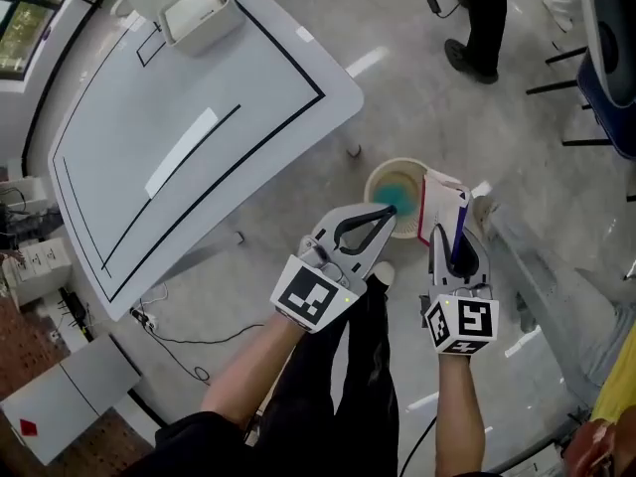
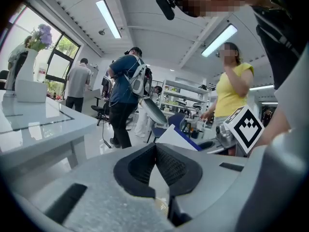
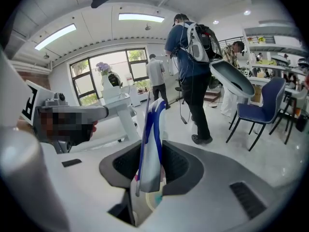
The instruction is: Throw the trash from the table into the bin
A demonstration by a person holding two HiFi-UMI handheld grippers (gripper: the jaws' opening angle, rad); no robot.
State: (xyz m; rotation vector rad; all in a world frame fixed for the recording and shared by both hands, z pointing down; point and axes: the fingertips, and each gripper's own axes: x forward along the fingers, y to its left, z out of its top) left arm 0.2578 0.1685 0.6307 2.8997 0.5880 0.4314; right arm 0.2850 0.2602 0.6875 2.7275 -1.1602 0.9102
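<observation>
A cream bin (image 1: 383,177) with a teal inside stands on the floor just off the table's corner. My right gripper (image 1: 457,235) is shut on a flat white, blue and pink packet (image 1: 442,202), which stands upright over the bin's right rim. In the right gripper view the packet (image 3: 152,129) sticks up edge-on between the jaws of that gripper (image 3: 151,148). My left gripper (image 1: 390,211) hangs beside it over the bin's near rim, shut with nothing in it. The left gripper view shows its tips (image 2: 155,146) touching, with the packet (image 2: 176,138) beyond them.
The white table (image 1: 199,117) with black lines fills the upper left; a white box (image 1: 197,10) sits at its far end. A person's legs (image 1: 477,18) stand beyond the bin. A blue chair (image 1: 606,58) and a metal frame (image 1: 537,276) are at the right.
</observation>
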